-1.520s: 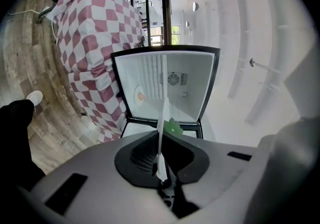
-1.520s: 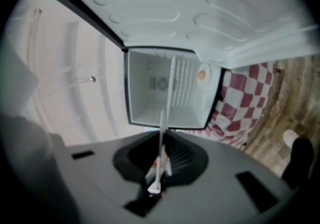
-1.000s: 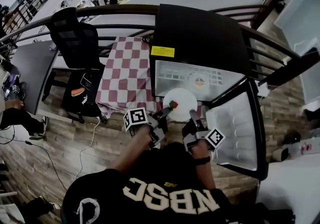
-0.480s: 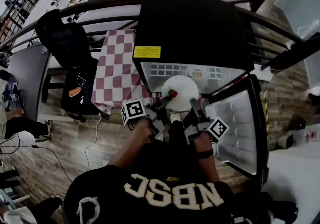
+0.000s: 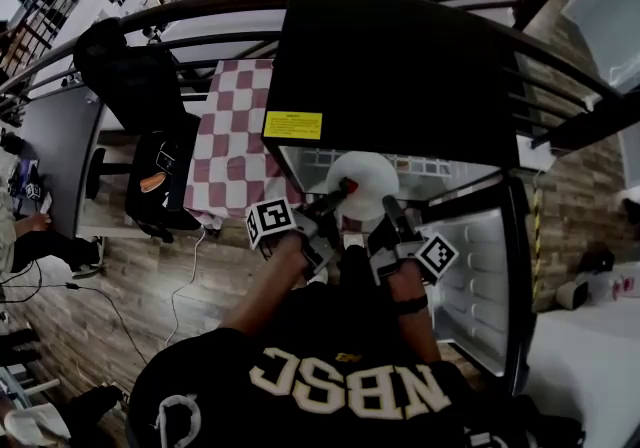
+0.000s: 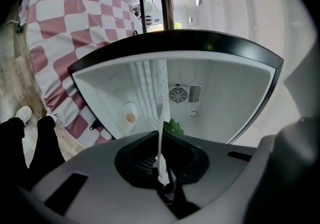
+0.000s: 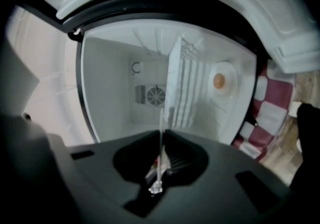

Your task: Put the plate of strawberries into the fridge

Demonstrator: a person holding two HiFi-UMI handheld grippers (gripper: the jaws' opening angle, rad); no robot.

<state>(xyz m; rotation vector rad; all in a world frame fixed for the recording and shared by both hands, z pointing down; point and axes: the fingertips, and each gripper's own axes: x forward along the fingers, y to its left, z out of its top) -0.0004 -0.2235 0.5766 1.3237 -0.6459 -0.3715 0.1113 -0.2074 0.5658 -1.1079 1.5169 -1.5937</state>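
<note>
A white plate (image 5: 368, 181) with a red strawberry (image 5: 346, 185) on its left side is held level at the mouth of the open fridge (image 5: 390, 66). My left gripper (image 5: 325, 204) is shut on the plate's left rim, my right gripper (image 5: 389, 206) on its right rim. In the left gripper view the plate's rim (image 6: 161, 118) runs edge-on between the jaws of the left gripper (image 6: 161, 140), with a green strawberry leaf (image 6: 173, 128) beside it. The right gripper (image 7: 162, 143) pinches the thin rim (image 7: 161, 123) the same way. Both views look into the white fridge interior (image 6: 220, 93).
The fridge door (image 5: 478, 276) stands open at the right. A wire shelf (image 7: 184, 88) and a fan vent (image 6: 180, 94) show inside. A red-and-white checkered table (image 5: 235, 141) and a black chair (image 5: 130, 71) stand left of the fridge. A railing (image 5: 150, 31) runs behind.
Both grippers have carried the plate forward, from in front of the fridge up to its opening. The grip on the rim has not changed.
</note>
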